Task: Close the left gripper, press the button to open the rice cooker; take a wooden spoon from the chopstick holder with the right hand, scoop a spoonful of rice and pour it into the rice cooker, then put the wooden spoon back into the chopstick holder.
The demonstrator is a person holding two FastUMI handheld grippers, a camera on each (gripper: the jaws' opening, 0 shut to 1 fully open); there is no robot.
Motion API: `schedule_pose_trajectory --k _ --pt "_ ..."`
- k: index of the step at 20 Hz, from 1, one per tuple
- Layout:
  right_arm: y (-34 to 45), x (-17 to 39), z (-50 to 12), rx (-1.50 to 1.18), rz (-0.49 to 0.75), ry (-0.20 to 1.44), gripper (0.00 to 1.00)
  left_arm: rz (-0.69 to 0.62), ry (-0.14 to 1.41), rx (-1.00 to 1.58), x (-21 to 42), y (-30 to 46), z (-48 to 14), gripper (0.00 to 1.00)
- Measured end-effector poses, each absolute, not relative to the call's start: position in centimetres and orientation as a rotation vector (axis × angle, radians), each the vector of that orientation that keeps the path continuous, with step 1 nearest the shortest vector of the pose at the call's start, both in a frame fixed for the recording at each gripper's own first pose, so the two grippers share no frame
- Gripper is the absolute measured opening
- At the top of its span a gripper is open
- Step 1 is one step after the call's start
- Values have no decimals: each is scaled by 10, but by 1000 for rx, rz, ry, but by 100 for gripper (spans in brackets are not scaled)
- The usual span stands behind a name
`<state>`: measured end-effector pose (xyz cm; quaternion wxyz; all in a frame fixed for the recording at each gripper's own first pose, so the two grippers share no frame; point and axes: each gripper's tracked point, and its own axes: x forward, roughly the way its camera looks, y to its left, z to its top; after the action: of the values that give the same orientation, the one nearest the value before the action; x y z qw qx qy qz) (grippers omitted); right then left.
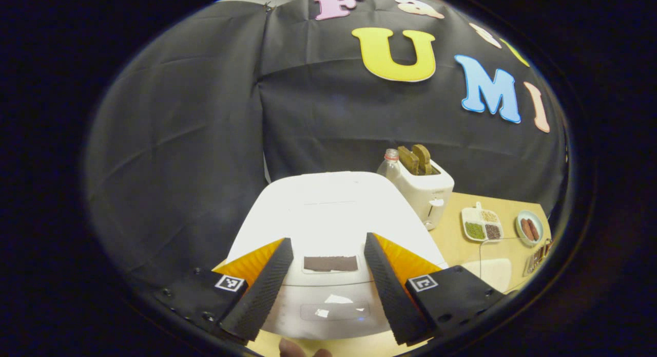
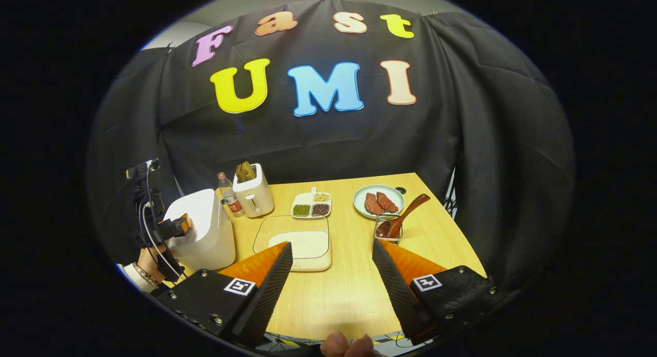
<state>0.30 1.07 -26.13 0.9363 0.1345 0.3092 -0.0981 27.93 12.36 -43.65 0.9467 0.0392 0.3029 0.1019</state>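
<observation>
The white rice cooker (image 1: 328, 218) stands close in front of my left gripper (image 1: 328, 267), lid down. Its dark front button (image 1: 330, 263) lies between the open fingers, which hover just above it. In the right gripper view the cooker (image 2: 203, 228) sits at the table's left, with the left gripper (image 2: 172, 228) and a hand beside it. My right gripper (image 2: 331, 267) hangs open over the table's front, holding nothing. Beyond it lies a clear container of white rice (image 2: 300, 244). The wooden spoon (image 2: 403, 215) leans in the wire chopstick holder (image 2: 388, 232) to the right.
A white toaster (image 2: 253, 195) with bread and a plastic bottle (image 2: 227, 192) stand behind the cooker. A divided dish of beans (image 2: 311, 205) and a plate with meat (image 2: 378, 201) sit at the back. The wooden table (image 2: 349, 290) ends near my right gripper.
</observation>
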Motion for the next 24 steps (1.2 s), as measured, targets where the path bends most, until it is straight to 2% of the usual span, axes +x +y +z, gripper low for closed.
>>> schedule_pose_trajectory --k 1,2,5,6,8,10,14,15,16,18,20,22,24 --pt "11 4 -261 275 -199 629 96 201 609 76 280 123 -433 95" --pt "11 4 -260 275 -197 627 96 197 613 56 280 122 -434 99" --pt "9 4 -257 269 -193 621 96 199 650 55 268 126 -429 95" --pt "10 4 -257 270 -192 620 96 198 640 60 264 127 -421 99" --pt "9 2 -259 275 -189 622 96 165 624 62 251 117 -406 100" --pt "8 1 -259 280 -177 622 96 128 596 62 231 102 -385 95" --pt "-11 3 -238 280 -165 554 96 21 575 17 178 53 -346 98" --pt "-19 2 -228 283 -162 526 96 1 559 6 167 40 -334 95" --pt "-28 1 -220 278 -162 498 96 -13 549 -15 154 27 -322 100" --pt "-52 -7 -198 264 -159 444 96 -46 535 -77 129 -4 -298 98" --pt "-74 -19 -174 252 -159 389 96 -72 489 -121 107 -33 -260 100" --pt "-98 -37 -149 239 -164 335 95 -108 428 -149 84 -63 -218 95" --pt "-117 -50 -124 215 -162 265 95 -153 341 -154 63 -94 -170 95"
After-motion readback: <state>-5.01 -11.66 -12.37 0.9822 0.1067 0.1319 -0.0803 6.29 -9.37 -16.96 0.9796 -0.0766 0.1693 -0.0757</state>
